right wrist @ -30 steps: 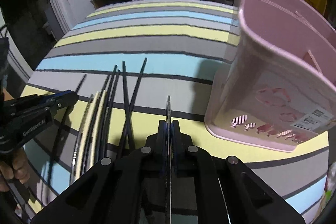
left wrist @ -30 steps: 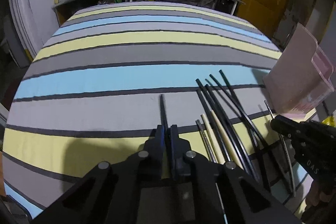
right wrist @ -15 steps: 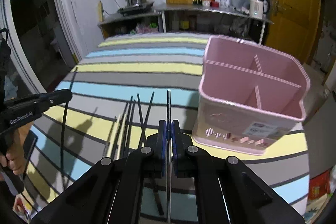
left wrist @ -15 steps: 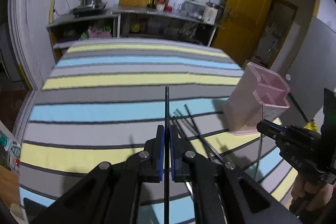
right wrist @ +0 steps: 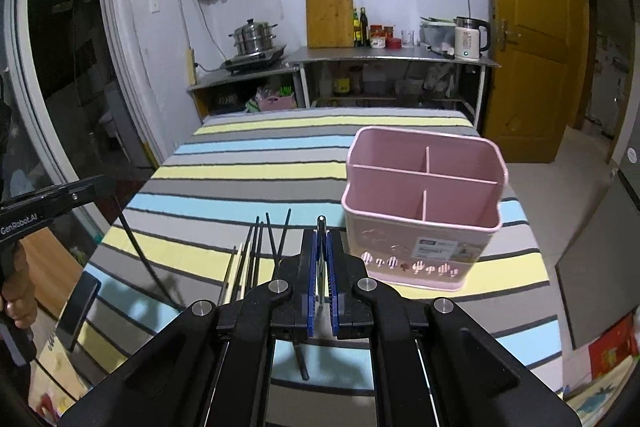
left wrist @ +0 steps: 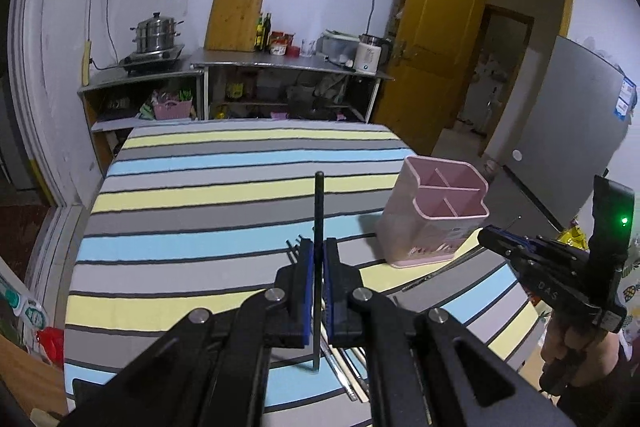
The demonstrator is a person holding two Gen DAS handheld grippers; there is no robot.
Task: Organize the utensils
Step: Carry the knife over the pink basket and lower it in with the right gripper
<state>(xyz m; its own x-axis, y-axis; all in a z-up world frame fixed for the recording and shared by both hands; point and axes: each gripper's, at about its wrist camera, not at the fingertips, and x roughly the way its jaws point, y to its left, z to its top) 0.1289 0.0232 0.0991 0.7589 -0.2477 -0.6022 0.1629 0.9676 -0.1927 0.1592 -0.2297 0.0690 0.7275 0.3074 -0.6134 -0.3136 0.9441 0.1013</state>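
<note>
My left gripper [left wrist: 319, 247] is shut on a black chopstick [left wrist: 319, 211] that pokes up past its fingertips, held well above the striped table [left wrist: 192, 211]. My right gripper [right wrist: 321, 239] is shut on a thin silvery chopstick [right wrist: 321, 225], also lifted off the table. A pink utensil holder [right wrist: 424, 225] with three compartments stands upright just right of the right gripper, nothing showing inside it. Several more chopsticks [right wrist: 256, 255] lie side by side on the cloth below. In the left wrist view the holder [left wrist: 434, 227] stands at the right, with the right gripper [left wrist: 496, 237] beside it.
The left gripper [right wrist: 92, 187] enters the right wrist view from the left, its black chopstick [right wrist: 136, 247] slanting down. A dark flat object [right wrist: 78, 311] lies at the table's left edge. Behind the table stands a counter [right wrist: 392, 53] with a pot, cutting board and kettle.
Both grippers have risen from the cloth, each carrying its chopstick, and tilted up. The holder and the chopsticks on the table now look smaller and lower.
</note>
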